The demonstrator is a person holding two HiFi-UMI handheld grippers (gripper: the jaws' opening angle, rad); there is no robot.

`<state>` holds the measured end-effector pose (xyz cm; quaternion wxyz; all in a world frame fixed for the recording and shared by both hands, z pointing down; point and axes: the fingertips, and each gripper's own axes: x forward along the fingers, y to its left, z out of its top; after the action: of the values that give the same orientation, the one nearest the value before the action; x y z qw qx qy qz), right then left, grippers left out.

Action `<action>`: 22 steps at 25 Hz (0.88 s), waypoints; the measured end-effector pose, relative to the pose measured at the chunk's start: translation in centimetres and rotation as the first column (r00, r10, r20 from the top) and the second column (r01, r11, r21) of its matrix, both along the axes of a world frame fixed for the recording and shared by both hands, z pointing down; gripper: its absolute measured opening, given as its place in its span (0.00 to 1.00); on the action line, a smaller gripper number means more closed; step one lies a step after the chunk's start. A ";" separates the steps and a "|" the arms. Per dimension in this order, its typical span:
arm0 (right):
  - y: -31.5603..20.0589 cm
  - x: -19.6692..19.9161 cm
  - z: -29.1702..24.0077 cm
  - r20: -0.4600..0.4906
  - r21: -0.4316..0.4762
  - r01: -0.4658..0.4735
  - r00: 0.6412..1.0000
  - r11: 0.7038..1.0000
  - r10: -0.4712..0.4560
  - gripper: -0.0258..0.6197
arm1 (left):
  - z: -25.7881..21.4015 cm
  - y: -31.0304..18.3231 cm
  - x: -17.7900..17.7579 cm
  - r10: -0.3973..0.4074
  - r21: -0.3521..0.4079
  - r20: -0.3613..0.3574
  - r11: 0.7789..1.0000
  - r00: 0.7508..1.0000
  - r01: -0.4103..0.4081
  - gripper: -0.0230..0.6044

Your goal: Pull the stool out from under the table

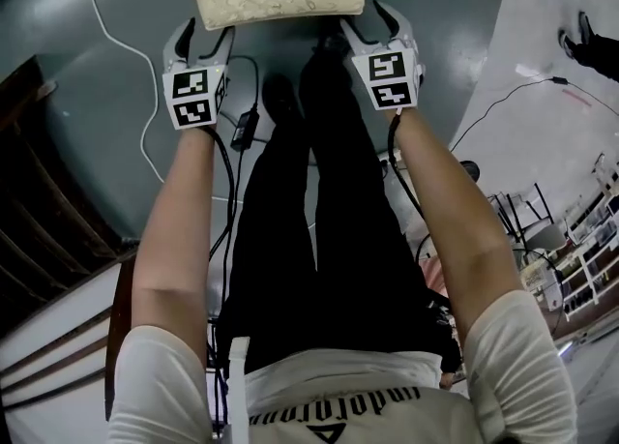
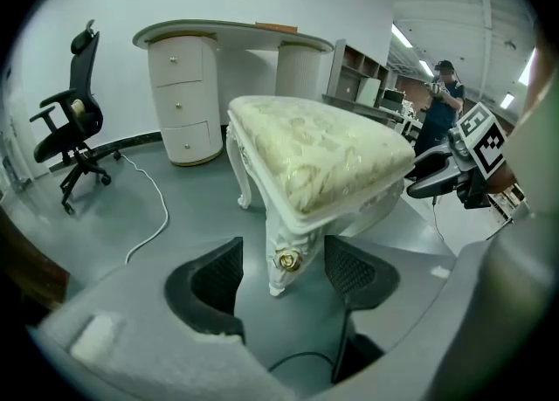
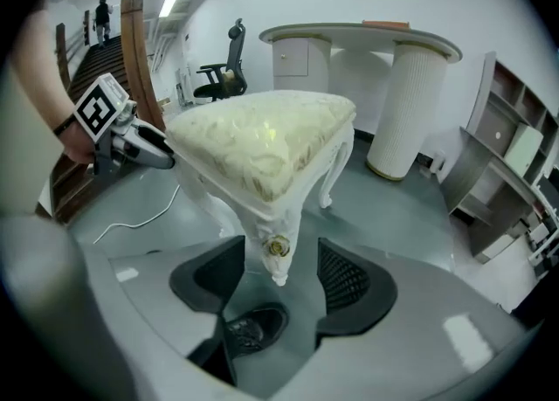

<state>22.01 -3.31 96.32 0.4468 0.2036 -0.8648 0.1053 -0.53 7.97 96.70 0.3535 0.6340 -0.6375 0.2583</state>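
So the stool [image 2: 314, 150] was standing out on the open floor [image 2: 175, 198], all legs down, well apart from the bench [image 2: 227, 37] it's meant to come out from under. You could see the whole bench behind it with clear space in between, so I'd say the pulling part was basically done.

Both claws were wide open and holding nothing. The left claw [image 1: 208, 36] sat at the stool's near left corner, and in its own view the carved corner leg [image 2: 286, 259] with the little gold rosette stood between the jaws. There was a gap on both sides and the pads weren't touching it. It was the same with the right claw [image 1: 366, 24] at the other near corner: its leg [image 3: 278, 248] was framed between the jaws but not gripped.

My read is that this was the let-go step, not a fresh grab. The next move looked easy: back both claws straight off the corners without clipping the legs. If the stool needs to come further out, close on those corners again and pull evenly so it doesn't twist.
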 end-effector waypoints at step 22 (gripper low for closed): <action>3.3 -6.9 -44.3 0.255 0.122 0.128 0.954 0.984 -0.156 0.20 | -46.1 1.0 -1.2 0.033 0.330 0.006 0.943 0.999 -0.034 0.24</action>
<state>15.15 0.03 52.05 0.3229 0.1482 -0.9332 0.0540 -1.69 8.92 50.62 0.2380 0.6949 -0.6608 0.1541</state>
